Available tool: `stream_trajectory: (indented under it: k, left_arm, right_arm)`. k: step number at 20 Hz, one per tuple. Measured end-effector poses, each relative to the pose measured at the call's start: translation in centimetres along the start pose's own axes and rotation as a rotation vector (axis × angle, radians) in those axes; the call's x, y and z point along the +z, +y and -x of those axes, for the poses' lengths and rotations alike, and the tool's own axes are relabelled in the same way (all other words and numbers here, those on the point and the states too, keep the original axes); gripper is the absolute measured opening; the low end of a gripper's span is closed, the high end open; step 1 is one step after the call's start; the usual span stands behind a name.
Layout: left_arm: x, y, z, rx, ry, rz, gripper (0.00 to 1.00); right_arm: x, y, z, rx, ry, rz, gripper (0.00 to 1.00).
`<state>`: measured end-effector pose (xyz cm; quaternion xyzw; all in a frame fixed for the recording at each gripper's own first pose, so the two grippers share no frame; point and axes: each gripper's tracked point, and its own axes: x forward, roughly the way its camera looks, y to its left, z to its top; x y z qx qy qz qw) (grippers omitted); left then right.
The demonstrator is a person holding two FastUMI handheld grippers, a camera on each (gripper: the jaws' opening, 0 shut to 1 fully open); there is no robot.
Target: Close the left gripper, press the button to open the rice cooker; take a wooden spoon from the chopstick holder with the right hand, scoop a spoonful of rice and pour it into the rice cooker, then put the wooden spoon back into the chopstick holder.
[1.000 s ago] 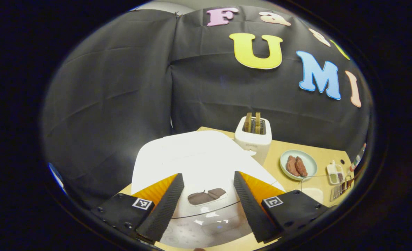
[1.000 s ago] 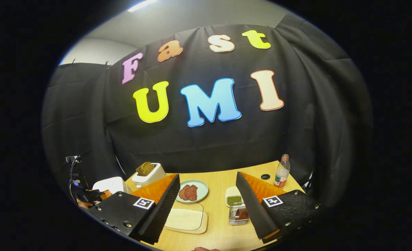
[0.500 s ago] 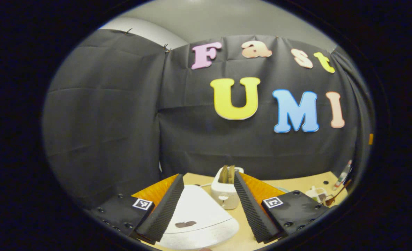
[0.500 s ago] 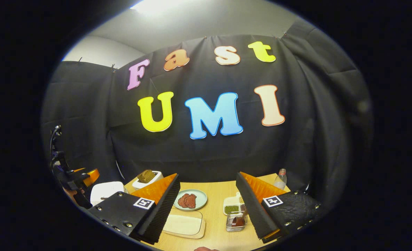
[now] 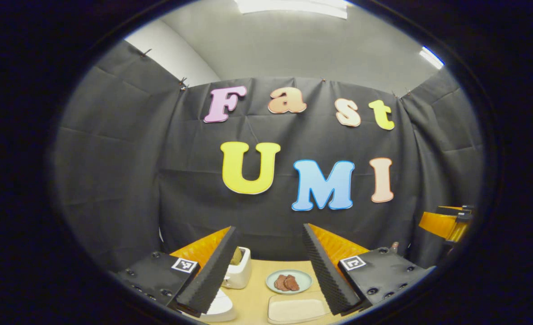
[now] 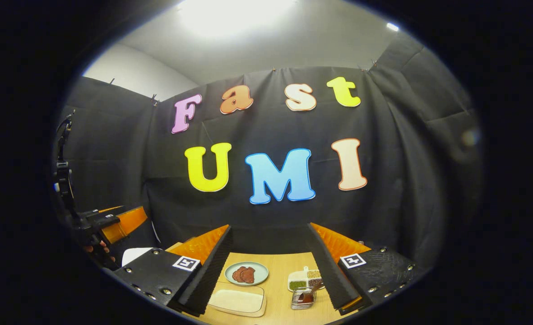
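In the left gripper view, the left tongs [image 5: 268, 271] are raised and level, fingers spread wide apart with nothing between them. Just under the tip of their left finger sits the rice cooker [image 5: 219, 309], a glossy white rounded body of which a small curved part of the closed lid peeks out low on the desk [image 5: 255, 298]. Just past that finger stands a white toaster [image 5: 240, 272] with bread in its slot. Between the two fingers lie a pale green plate [image 5: 300, 280] with brown meat slices and, nearer, a pale cutting board [image 5: 295, 310]. Far off to the right edge, the right tongs [image 5: 447, 223] show at about the same height.

In the right gripper view, the left tongs [image 6: 117, 223] appear at the far left with a hand [image 6: 95, 247] on the grip, and a white corner of the rice cooker [image 6: 133, 255] below them. The right tongs [image 6: 271, 271] are likewise spread open and empty. Between their fingers are the plate [image 6: 258, 271], the cutting board [image 6: 237, 301], a divided white dish [image 6: 302, 280] of grains, and a clear container [image 6: 303, 298] holding something reddish brown.
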<state>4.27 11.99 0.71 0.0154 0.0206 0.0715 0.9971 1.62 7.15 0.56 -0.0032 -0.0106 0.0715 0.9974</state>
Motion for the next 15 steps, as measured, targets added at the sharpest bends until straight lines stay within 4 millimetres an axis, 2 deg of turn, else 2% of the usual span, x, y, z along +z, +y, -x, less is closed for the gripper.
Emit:
stream_trajectory:
  k: [2,3,4,11,14,15]
  left_arm:
    - [0.7,0.0,0.6,0.001,-0.017,-0.013,1.00]
    - [1.1,0.0,0.9,-0.002,-0.026,-0.016,0.96]
    - [1.2,0.0,1.2,-0.004,-0.031,-0.019,1.00]
    - [0.4,0.1,3.0,-0.023,-0.019,-0.019,1.00]
    - [0.5,0.3,3.4,-0.033,-0.027,-0.024,0.96]
    - [0.5,0.3,3.5,-0.035,-0.027,-0.025,0.99]
  right_arm:
    - [0.4,0.1,0.5,-0.009,-0.010,0.007,0.98]
    - [0.5,0.1,0.7,-0.014,-0.013,0.005,0.98]
    - [0.6,0.1,0.9,-0.019,-0.013,0.000,0.98]
    - [0.7,1.0,1.2,-0.027,-0.013,0.000,0.97]
    - [0.7,1.5,1.1,-0.023,-0.008,0.012,0.97]
    - [0.7,1.7,1.2,-0.021,-0.005,0.014,0.97]
